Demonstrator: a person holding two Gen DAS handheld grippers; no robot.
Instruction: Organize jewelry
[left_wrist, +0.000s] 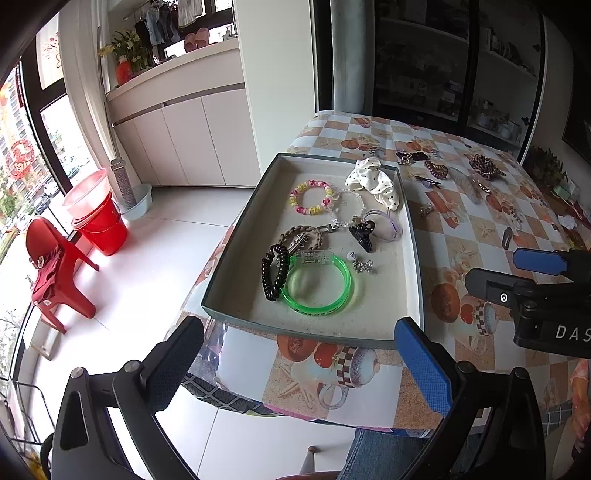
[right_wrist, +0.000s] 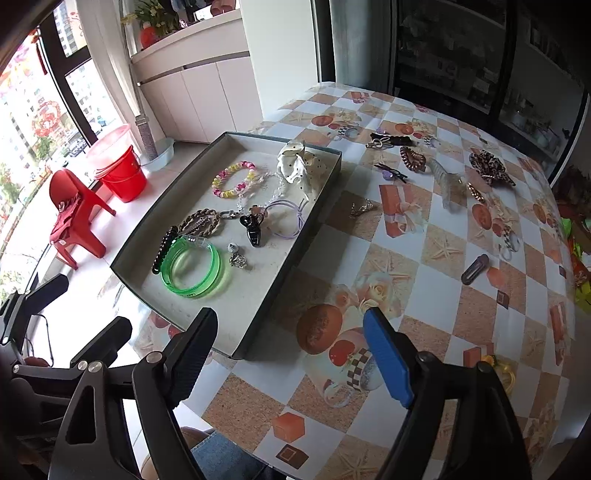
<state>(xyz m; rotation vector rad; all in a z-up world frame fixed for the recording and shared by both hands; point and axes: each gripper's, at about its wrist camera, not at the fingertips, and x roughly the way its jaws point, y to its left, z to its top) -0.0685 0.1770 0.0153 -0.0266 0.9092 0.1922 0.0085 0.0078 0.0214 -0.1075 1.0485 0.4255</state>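
Note:
A shallow grey tray (left_wrist: 236, 236) (right_wrist: 147, 236) sits at the table's left edge. It holds a green bangle (left_wrist: 317, 288) (right_wrist: 194, 271), a black coil tie (left_wrist: 275, 273), a pink-yellow bead bracelet (left_wrist: 312, 197) (right_wrist: 234, 179), a white dotted scrunchie (left_wrist: 376, 181) (right_wrist: 301, 164), a black claw clip (left_wrist: 362, 232) (right_wrist: 253, 227) and several other pieces. My left gripper (left_wrist: 299, 363) is open and empty at the tray's near edge. My right gripper (right_wrist: 290, 354) (left_wrist: 517, 273) is open and empty just right of the tray's near corner.
On the checked tablecloth (right_wrist: 406, 258), right of the tray, lie a leopard scrunchie (right_wrist: 489, 166), a brown coil tie (right_wrist: 412, 157), a purple clip (right_wrist: 391, 171), a dark snap clip (right_wrist: 474, 269) and a small silver piece (right_wrist: 360, 208). A red chair (left_wrist: 55, 273) and bucket (left_wrist: 101, 225) stand on the floor at left.

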